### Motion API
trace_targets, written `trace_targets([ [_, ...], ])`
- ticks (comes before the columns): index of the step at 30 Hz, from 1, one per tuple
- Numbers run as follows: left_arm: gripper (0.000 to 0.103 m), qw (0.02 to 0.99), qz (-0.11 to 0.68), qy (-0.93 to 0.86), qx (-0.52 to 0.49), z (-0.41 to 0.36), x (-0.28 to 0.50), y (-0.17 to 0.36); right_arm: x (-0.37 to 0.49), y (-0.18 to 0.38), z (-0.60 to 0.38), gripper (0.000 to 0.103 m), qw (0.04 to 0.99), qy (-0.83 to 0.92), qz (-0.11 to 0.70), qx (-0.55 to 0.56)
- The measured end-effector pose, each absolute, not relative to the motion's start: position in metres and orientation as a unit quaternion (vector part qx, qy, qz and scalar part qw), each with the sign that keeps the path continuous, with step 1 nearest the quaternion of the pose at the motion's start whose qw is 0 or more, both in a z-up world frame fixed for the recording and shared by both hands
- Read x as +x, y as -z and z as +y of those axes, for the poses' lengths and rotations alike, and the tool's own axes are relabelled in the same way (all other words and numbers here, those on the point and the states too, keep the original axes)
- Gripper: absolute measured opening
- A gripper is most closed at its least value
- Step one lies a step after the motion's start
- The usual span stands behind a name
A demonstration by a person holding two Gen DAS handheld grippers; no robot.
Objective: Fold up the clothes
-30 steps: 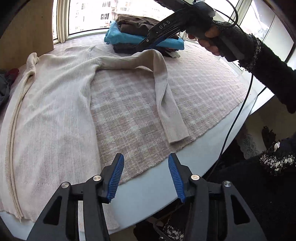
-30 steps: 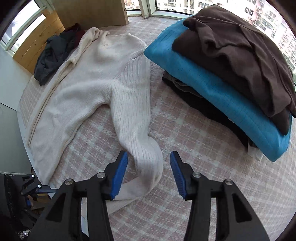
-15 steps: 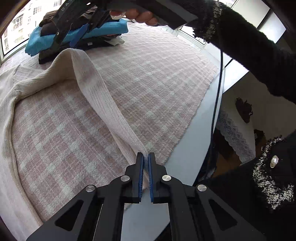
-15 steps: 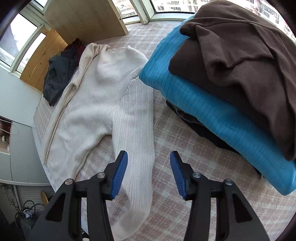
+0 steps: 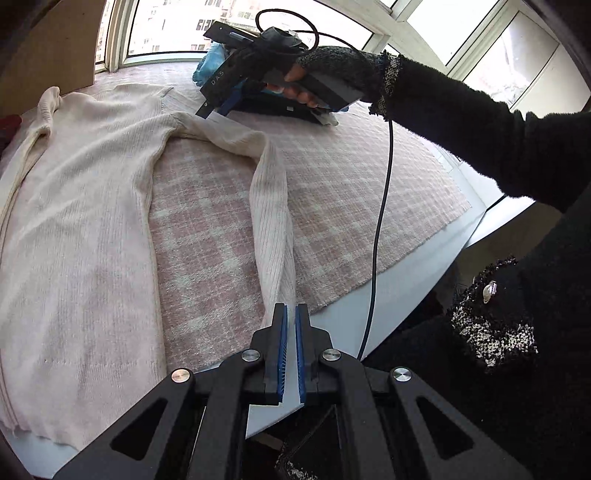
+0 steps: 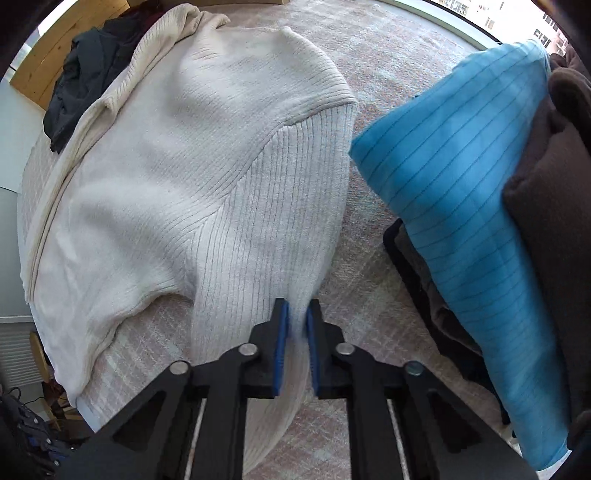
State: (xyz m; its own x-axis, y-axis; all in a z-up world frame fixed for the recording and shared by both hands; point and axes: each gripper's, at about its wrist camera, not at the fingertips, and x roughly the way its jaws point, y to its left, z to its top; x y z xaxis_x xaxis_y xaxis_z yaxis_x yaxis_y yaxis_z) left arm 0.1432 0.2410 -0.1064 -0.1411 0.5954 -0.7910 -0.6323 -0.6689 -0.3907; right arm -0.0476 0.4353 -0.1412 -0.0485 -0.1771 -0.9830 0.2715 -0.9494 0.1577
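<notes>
Ahead of the left gripper (image 5: pixel 290 317), left of its fingers: cream sweater (image 5: pixel 81 206) spread flat on the pink plaid cloth (image 5: pixel 332 192), one sleeve (image 5: pixel 271 221) running straight back into the blue pads. Clamped tight on that sleeve's cuff end. Seen only from this side: right gripper (image 5: pixel 218 107) far ahead at the shoulder, gripped by a hand (image 5: pixel 317 83) in a black sleeve, cable (image 5: pixel 380 221) hanging to the right.

From the right wrist only: stack to the right, blue garment (image 6: pixel 461 206) with brown (image 6: pixel 554 184) on top, dark pile (image 6: pixel 85 74) far ahead left. Right gripper (image 6: pixel 295 321) just closed, pinching upper sleeve (image 6: pixel 277 221) ribbing between near-touching pads.

Pale tabletop edge (image 5: pixel 399 295) just right of the left fingers; bright windows (image 5: pixel 177 26) beyond.
</notes>
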Motion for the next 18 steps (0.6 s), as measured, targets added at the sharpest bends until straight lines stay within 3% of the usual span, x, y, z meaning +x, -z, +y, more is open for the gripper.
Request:
trace_targets([
  [11,0.004,0.390,-0.021,-0.792,-0.469,0.189,0.136,0.081,-0.098,0.104,0.435,0.006,0.155,0.753,-0.098,0.631],
  [18,0.003,0.320,-0.061,-0.817,-0.476,0.124,0.128,0.096,-0.146,0.104,0.362,0.006,0.159,0.752,-0.053,0.637],
])
